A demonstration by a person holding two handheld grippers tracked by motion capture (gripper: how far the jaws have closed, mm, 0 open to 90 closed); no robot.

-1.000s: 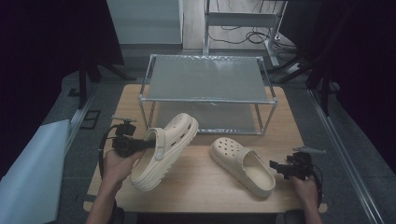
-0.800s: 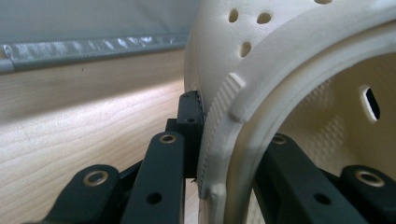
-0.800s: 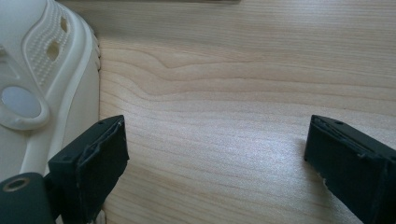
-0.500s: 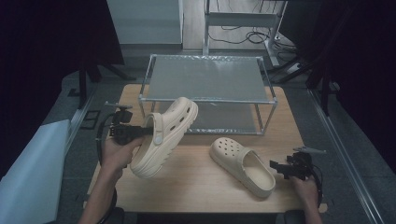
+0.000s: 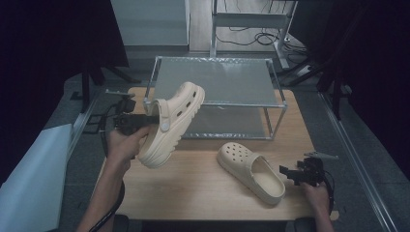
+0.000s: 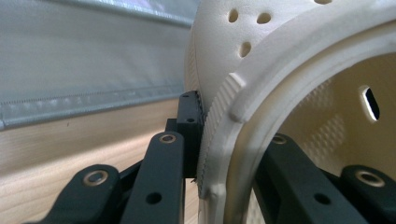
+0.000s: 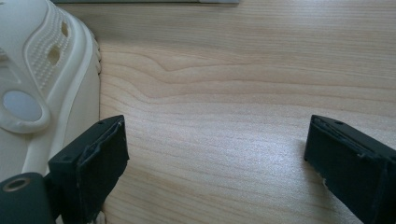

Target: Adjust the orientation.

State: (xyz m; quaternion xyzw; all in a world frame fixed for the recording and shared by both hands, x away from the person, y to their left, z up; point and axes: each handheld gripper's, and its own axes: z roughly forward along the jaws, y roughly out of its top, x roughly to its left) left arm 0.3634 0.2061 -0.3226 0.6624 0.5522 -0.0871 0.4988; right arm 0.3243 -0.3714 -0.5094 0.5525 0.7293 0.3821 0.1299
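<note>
We have one cream shoe (image 5: 171, 123) up in the air, over the left side of the wooden table (image 5: 203, 181), just in front of the metal rack (image 5: 217, 96). Our left claw (image 5: 145, 120) is squeezed tight on the thin rim of the shoe's opening, one jaw outside and one inside, as the left gripper view shows (image 6: 219, 140). The shoe tips with its toe up toward the rack's top shelf and its heel hanging low. We think this is where trouble could come: the claw bites only a small bit of soft, bendy rim, and the rest of the shoe hangs out to one side, so it could twist, slide or pop out and fall on the table. The toe is also very close to the edge of the rack, so if we lift or swing too fast it might bump the bar and get knocked loose. The other shoe (image 5: 251, 171) lies flat on the table near our right claw (image 5: 296, 175), whose jaws stand wide apart and hold nothing (image 7: 215, 154). That claw sits right beside the shoe's heel, so a careless push could shove it away
</note>
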